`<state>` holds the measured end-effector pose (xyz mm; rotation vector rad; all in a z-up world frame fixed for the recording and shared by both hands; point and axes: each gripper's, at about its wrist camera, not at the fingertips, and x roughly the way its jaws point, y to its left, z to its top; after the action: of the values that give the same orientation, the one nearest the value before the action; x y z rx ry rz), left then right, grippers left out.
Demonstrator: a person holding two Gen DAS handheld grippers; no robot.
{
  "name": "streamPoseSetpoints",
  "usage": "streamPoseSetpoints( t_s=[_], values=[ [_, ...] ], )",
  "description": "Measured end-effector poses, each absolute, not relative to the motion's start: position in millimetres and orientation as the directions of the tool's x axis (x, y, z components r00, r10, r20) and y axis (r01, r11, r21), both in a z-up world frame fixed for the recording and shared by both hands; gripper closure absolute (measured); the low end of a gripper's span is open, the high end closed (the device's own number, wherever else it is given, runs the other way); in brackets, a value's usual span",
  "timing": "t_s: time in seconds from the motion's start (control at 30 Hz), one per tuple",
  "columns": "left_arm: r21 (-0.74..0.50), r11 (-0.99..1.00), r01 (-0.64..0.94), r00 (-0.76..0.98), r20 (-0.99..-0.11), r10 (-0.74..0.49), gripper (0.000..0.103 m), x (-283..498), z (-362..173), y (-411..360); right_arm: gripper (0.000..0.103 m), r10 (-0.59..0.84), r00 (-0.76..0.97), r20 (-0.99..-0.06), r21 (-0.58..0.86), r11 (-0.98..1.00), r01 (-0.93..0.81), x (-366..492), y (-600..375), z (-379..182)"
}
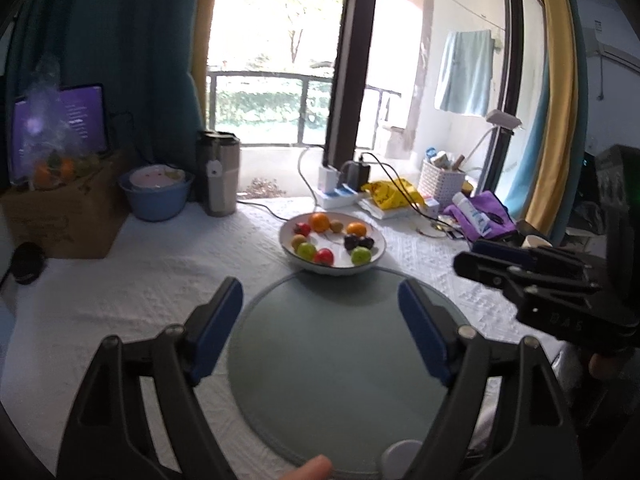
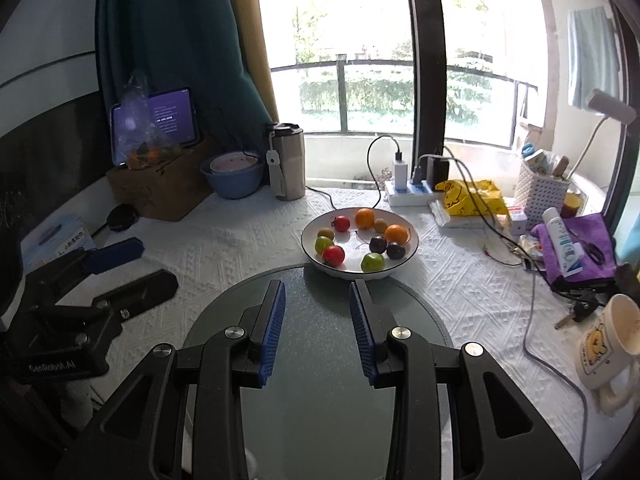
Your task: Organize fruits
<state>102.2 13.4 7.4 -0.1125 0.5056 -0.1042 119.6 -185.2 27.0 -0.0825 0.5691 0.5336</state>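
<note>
A white bowl (image 2: 305, 245) stands mid-table on the white cloth. It holds two oranges (image 2: 365, 218), red fruits (image 2: 333, 255), green ones (image 2: 373, 262), two dark plums (image 2: 377, 244) and brown kiwis (image 2: 380, 225). In the left wrist view the same bowl (image 1: 283, 240) lies just beyond a round grey-green mat (image 1: 320, 360). My left gripper (image 1: 320, 286) hovers open over that mat with nothing between its blue pads. My right gripper (image 2: 317, 285) is over the mat (image 2: 316, 344) too, jaws drawn close and holding nothing. Each gripper shows at the edge of the other's view: the right gripper (image 1: 466, 256), the left gripper (image 2: 156, 264).
Along the window side stand a blue bowl (image 2: 236, 184), a steel tumbler (image 2: 286, 168), a cardboard box (image 2: 160, 192) with a bag of fruit and a tablet, a power strip (image 2: 412, 194) with cables, and a white basket (image 2: 540, 196). A purple cloth (image 2: 576, 248) and a mug (image 2: 612, 344) lie right.
</note>
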Motion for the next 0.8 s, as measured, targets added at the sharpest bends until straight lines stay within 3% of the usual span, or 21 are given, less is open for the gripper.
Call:
streamPoseSetpoints(
  t_s=[0.17,0.33,0.8],
  values=[
    [-0.109,0.993,0.042,0.889,-0.450,-0.087,0.022,84.2,22.5,19.5,0.046,0.435,0.747,-0.503,0.038,0.875,-0.483,101.0,-190.0,42.2],
    [-0.072,0.997,-0.026,0.901,-0.434,-0.008,0.022,74.0,36.4,19.1,0.045,0.414,0.781,-0.467,0.015,0.887,-0.461,84.9,-197.5,59.5],
    [-0.009,0.997,-0.071,0.941,-0.332,0.064,0.021,48.0,66.4,14.0,0.039,0.353,0.845,-0.401,-0.027,0.918,-0.396,62.8,-214.3,84.9]
  ],
)
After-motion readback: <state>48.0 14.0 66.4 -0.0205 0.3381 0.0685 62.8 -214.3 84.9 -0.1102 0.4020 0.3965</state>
